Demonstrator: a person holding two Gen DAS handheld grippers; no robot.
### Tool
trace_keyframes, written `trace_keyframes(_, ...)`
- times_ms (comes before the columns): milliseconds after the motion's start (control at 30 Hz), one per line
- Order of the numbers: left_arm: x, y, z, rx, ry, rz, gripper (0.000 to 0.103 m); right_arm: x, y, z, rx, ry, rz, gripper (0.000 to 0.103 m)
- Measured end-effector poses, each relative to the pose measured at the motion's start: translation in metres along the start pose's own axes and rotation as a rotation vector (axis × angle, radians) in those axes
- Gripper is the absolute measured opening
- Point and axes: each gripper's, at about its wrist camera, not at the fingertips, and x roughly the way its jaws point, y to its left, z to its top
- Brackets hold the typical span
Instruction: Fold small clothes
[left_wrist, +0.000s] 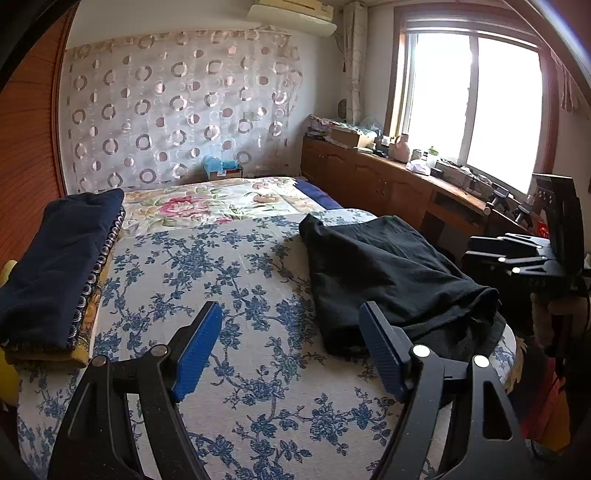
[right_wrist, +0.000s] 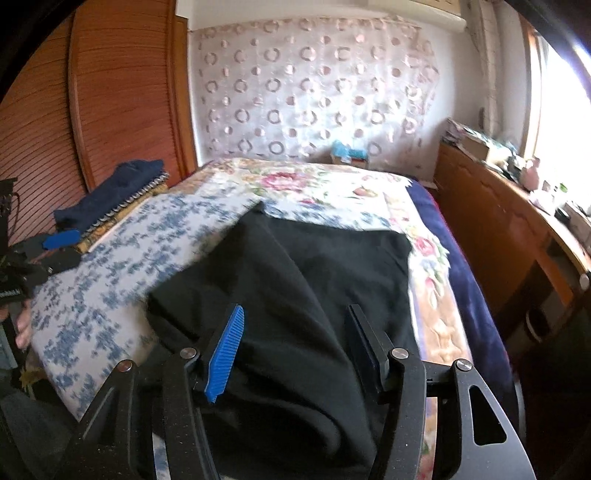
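A black garment (left_wrist: 391, 280) lies crumpled on the right side of the blue-flowered bed sheet (left_wrist: 236, 280). My left gripper (left_wrist: 291, 350) is open and empty above the sheet, its right finger at the garment's near edge. In the right wrist view the black garment (right_wrist: 303, 280) fills the middle. My right gripper (right_wrist: 295, 350) is open just above it, jaws wide on either side of a fold. The right gripper also shows at the right edge of the left wrist view (left_wrist: 517, 254).
A folded navy garment (left_wrist: 62, 266) lies on a patterned cloth at the bed's left edge, also in the right wrist view (right_wrist: 110, 192). A rose-print quilt (left_wrist: 207, 203) covers the far bed. A cluttered wooden cabinet (left_wrist: 391, 177) runs along the right under the window.
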Motion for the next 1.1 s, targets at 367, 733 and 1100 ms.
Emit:
trace_keyframes(367, -0.01, 0.024, -0.003, -0.041, -0.017, 0.035, 0.077, 0.085, 0.063, 0.009, -0.152, 0.149, 0.227, 0.059)
trace_keyframes(733, -0.012, 0.034, -0.004, -0.056, -0.019, 0.044, 0.077, 0.136, 0.101, 0.021, -0.267, 0.253, 0.309, 0.059)
trace_keyframes(1100, -0.009, 0.032, -0.008, -0.05, -0.008, 0.033, 0.077, 0.153, 0.106, 0.018, -0.27, 0.234, 0.25, 0.012)
